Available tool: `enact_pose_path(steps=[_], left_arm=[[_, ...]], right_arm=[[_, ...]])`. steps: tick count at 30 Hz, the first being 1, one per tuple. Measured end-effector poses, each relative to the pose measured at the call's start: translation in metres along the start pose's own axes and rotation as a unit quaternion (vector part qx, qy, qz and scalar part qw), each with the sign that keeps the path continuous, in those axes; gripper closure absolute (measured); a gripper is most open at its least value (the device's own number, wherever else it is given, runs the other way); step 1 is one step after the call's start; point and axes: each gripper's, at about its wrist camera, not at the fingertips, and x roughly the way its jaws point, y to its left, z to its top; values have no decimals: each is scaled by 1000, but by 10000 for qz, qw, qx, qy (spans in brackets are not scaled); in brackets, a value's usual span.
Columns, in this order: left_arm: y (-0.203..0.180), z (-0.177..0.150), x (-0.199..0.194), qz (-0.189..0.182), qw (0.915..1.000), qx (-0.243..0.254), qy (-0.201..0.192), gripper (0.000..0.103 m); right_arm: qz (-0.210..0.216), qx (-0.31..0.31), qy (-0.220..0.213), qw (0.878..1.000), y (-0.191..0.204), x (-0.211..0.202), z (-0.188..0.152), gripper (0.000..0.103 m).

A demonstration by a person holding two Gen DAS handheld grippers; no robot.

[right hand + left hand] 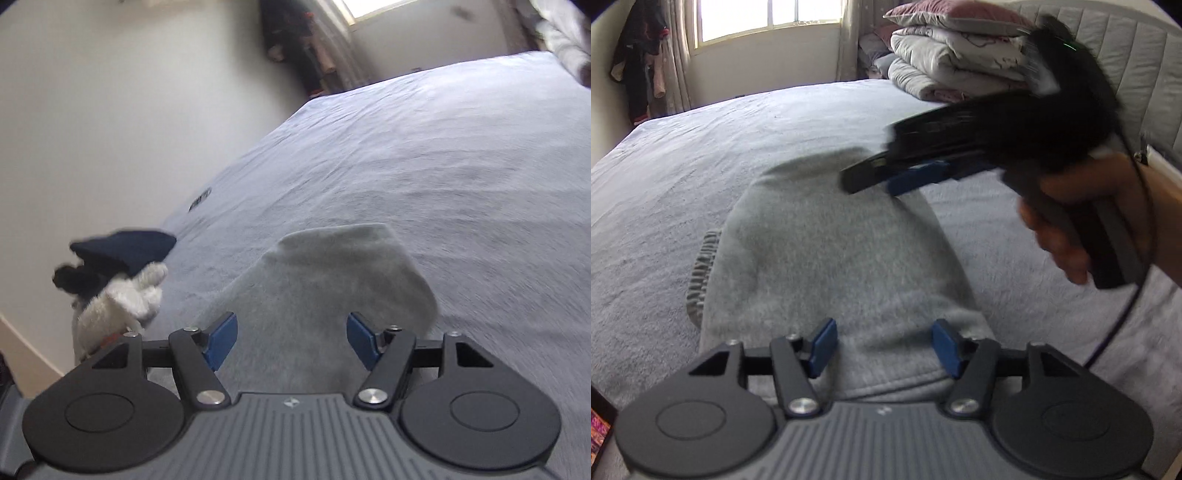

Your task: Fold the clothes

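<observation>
On bed [683, 155], grey garment [827, 243] w/ near edge hidden, right hand-held gripper [871, 181] blurred

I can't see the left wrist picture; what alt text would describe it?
A folded grey sweatshirt lies on a pale blue bed, with the left claw open over its near edge. The hand-held right claw hovers, blurred, above its far side; folded quilts are stacked by the headboard.

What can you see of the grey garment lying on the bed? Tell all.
The grey garment looks like soft fleece, folded into a rounded, flat shape, with a ribbed cuff showing at its left edge in the left wrist view. It lies on the pale bedsheet. Neither gripper's open jaws grip it.
</observation>
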Motion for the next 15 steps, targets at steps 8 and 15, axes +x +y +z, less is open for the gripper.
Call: enact_pose_path(steps=[8,15], left_arm=[[10,1,5,-100,9991,-369,192,42],[9,0,1,-161,9987,-447,183,41]], right_arm=[[-929,-598,169,9937,-21,53,10,29],[-882,-44,111,9960,-49,60,5,5]])
